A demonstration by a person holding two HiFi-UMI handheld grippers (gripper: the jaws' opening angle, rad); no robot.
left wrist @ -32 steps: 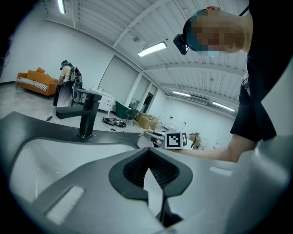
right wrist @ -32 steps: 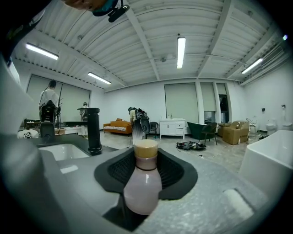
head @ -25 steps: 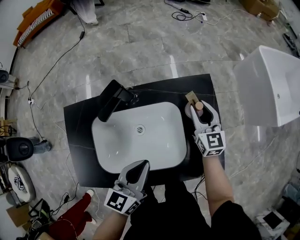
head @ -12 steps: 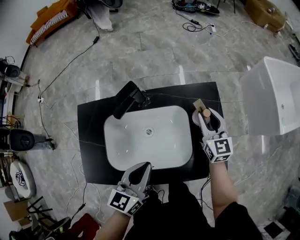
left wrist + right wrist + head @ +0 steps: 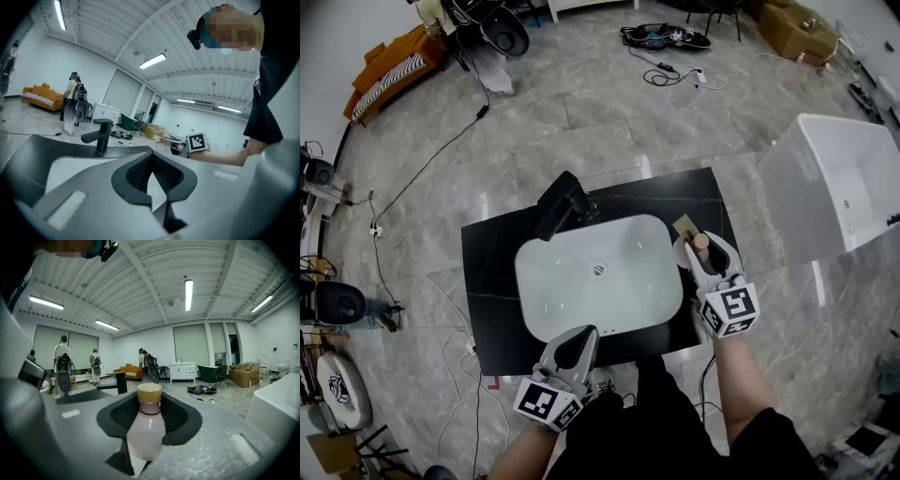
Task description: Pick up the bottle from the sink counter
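Note:
A pale pink bottle with a tan cap stands upright between the jaws of my right gripper, which is shut on it. From the head view the bottle and right gripper are over the black sink counter, just right of the white basin. Whether the bottle rests on the counter I cannot tell. My left gripper sits at the counter's near edge with its fingertips together on nothing; in its own view the left gripper frames only the basin.
A black faucet stands at the basin's far left corner. A small tan block lies on the counter just beyond the bottle. A large white tub stands to the right. Cables and gear litter the marble floor around.
The head camera has pulled back, so the counter looks smaller. The right gripper stays shut on the bottle beside the basin; the left gripper holds its place at the near edge.

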